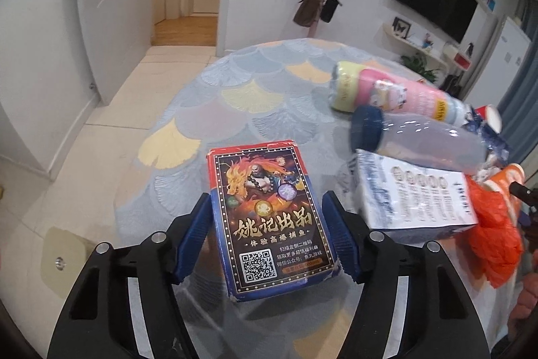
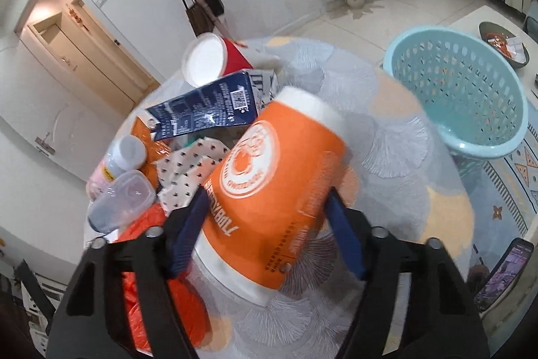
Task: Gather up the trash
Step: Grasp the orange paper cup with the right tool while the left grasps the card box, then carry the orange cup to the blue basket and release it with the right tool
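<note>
Card box (image 1: pixel 269 217) between left hand-held gripper (image 1: pixel 267 238) pads

My table (image 1: pixel 269 83) (round, leaf-pattern cloth) carries a card box (image 1: pixel 269 221), white carton (image 1: pixel 413 201), orange cup (image 2: pixel 272 187), blue basket (image 2: pixel 467 90).

glossy card box (image 1: pixel 269 224), paper cup (image 2: pixel 279 187)

Orange cup (image 2: pixel 269 184), pale blue perforated basket (image 2: pixel 470 100)
</note>
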A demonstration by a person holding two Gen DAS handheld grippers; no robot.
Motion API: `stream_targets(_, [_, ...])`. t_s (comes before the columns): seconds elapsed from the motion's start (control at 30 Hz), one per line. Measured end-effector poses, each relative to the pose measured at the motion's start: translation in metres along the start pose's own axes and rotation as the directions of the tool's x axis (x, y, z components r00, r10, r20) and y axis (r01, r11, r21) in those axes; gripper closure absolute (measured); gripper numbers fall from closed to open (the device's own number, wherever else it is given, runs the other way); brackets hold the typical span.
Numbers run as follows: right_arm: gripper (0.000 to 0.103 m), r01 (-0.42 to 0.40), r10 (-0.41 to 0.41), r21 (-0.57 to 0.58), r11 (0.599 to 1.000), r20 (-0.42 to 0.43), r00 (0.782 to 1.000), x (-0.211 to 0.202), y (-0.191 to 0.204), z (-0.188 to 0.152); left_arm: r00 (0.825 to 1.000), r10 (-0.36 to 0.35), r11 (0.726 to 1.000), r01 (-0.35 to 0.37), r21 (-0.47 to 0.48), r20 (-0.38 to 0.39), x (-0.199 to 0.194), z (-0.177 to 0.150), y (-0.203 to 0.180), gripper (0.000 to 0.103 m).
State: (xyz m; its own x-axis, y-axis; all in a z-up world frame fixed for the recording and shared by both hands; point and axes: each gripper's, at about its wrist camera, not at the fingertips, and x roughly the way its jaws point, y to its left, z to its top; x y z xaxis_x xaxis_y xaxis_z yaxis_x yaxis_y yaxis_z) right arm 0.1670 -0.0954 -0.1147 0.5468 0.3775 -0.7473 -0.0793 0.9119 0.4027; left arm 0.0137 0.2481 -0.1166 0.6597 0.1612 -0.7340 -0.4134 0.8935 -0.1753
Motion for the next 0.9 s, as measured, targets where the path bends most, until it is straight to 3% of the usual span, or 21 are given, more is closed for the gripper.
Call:
stream_targets(0.13, [0.056,-0.002,0.004,-0.060,0.998,0.042,0.999,-0.015,0.009,0.000,0.998,-0.008,1.000,0.006,0.023,0.060,-0.015,0.000,-0.009,0.039])
stream_targets(0.23, [0.058,0.041,-0.030,-0.140,0.989,0.081,0.996,-0.024,0.024,-0.001,0.995,-0.023,0.999,0.018,0.047,0.101,-0.028,0.002,-0.019,0.039])
stream_targets(0.37, [0.060,0.172,-0.120,-0.299,0.939,0.183,0.976,-0.039,0.054,-0.007,0.989,-0.045,0.997,0.035,0.073,0.139,-0.042,0.004,-0.030,0.039])
stream_targets(0.43, [0.061,0.203,-0.139,-0.364,0.909,0.194,0.971,-0.038,0.066,-0.010,0.987,-0.053,0.996,0.041,0.078,0.151,-0.046,0.004,-0.034,0.039])
stream_targets(0.6, [0.057,0.167,-0.107,-0.409,0.897,0.166,0.980,-0.028,0.074,-0.013,0.983,-0.065,0.994,0.048,0.098,0.170,-0.050,0.005,-0.040,0.039])
stream_targets(0.7, [0.057,0.085,-0.057,-0.385,0.919,0.082,0.995,-0.013,0.071,-0.014,0.982,-0.076,0.993,0.058,0.107,0.173,-0.053,0.006,-0.043,0.039])
stream_targets(0.9, [0.058,0.049,-0.033,-0.324,0.945,0.057,0.998,-0.006,0.058,-0.009,0.975,-0.105,0.987,0.079,0.138,0.195,-0.061,0.006,-0.054,0.039])
